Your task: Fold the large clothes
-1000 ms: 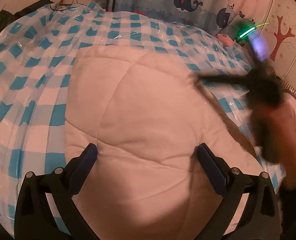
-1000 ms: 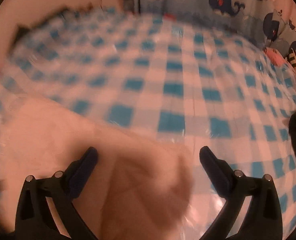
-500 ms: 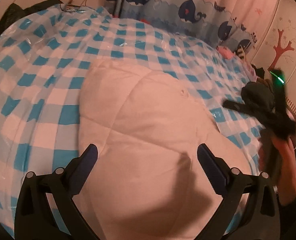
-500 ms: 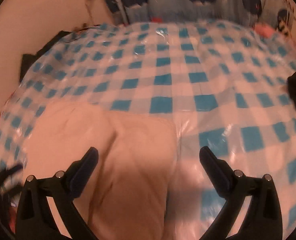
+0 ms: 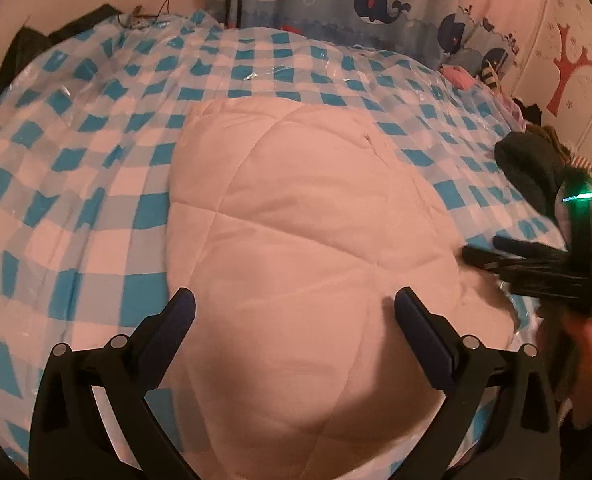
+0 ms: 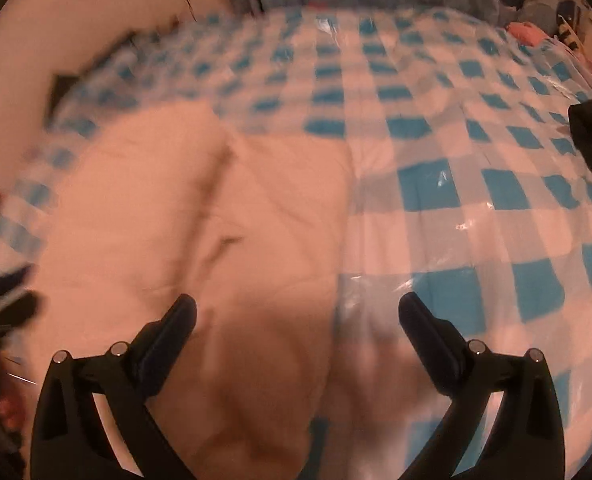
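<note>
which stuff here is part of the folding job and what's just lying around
Job:
- quilted garment
- left gripper, open above it
- right gripper, open at its right edge
- checked cover it lies on

Lying about:
- dark clothes at the right edge
- pink item by the whale curtain
- black item at far left

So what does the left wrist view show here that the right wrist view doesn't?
Only the left wrist view: the right gripper seen from outside, at the quilt's right edge, a hand on it, a green light, and the tree decal.

Only the right wrist view: a crease in the quilt and part of the left gripper at its left edge, blurred.

Both: the quilt, the checked cover, the whale curtain, and that view's own open fingers.
</note>
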A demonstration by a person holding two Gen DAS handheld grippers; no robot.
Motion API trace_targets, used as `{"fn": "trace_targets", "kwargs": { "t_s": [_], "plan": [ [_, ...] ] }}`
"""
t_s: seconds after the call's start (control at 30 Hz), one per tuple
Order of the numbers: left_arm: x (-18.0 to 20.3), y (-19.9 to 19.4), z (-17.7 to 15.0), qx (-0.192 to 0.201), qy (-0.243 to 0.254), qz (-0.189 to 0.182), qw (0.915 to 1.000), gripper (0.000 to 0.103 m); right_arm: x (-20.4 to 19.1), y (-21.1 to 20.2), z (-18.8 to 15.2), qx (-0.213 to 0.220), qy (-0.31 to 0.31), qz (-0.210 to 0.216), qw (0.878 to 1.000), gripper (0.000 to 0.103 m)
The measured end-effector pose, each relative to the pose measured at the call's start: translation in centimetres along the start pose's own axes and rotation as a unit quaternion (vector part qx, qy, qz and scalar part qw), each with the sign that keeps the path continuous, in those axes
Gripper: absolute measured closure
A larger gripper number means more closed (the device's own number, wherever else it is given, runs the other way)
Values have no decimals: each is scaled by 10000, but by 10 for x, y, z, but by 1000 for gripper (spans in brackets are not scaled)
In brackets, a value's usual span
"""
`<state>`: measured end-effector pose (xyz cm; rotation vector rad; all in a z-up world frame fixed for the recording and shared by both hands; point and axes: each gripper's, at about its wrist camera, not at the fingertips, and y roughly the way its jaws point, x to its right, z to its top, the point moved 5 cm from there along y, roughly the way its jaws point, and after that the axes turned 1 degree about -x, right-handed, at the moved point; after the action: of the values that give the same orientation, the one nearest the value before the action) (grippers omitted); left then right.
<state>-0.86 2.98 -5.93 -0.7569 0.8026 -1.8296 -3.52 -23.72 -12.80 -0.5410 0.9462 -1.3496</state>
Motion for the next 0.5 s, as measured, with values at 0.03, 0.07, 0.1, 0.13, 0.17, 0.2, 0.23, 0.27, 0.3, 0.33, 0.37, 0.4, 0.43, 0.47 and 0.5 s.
{"fn": "trace_targets", "kwargs": {
  "t_s": [0.03,0.07,0.1,0.13,0.17,0.2,0.23,0.27,0.3,0.33,0.37,0.4,0.43,0.47,0.5],
  "plan": [
    [1,-1,-1,-11,28,30,10000,8,-4,-1,-9,-39,-46,-18,10000,5],
    [3,-2,-3,-25,72,108,9999,8,-9,8,-20,-236,-177,-102,9995,5],
    [6,-3,-5,-32,120,172,9998,8,-14,19,-25,-382,-244,-165,9988,5],
    [8,-6,-6,-28,158,212,9996,8,-12,33,-34,-553,-187,-169,9982,5],
    [13,-12,-8,16,244,327,9992,8,-6,42,-39,-680,20,-47,9977,5],
    [17,-18,-9,67,327,416,9986,8,-1,45,-38,-763,211,108,9968,5],
    [22,-25,-11,127,408,495,9979,8,0,43,-36,-813,262,141,9962,5],
    [26,-34,-12,214,506,587,9968,8,-1,38,-35,-810,237,114,9964,5],
    [30,-42,-14,280,583,659,9957,8,-2,34,-34,-780,198,94,9967,5],
    [34,-50,-16,356,673,756,9942,8,-4,26,-32,-731,156,73,9972,5],
    [38,-60,-17,465,789,851,9922,8,-4,19,-31,-681,173,109,9975,5],
    [42,-69,-19,558,886,923,9902,8,-4,11,-31,-614,221,174,9977,5],
    [44,-75,-21,629,955,976,9886,8,-3,6,-32,-558,253,218,9979,5],
    [47,-81,-22,680,995,1001,9877,8,-3,0,-33,-483,281,265,9981,5],
    [49,-86,-24,736,1037,1013,9867,8,-2,-2,-35,-450,302,279,9981,5]
  ]
}}
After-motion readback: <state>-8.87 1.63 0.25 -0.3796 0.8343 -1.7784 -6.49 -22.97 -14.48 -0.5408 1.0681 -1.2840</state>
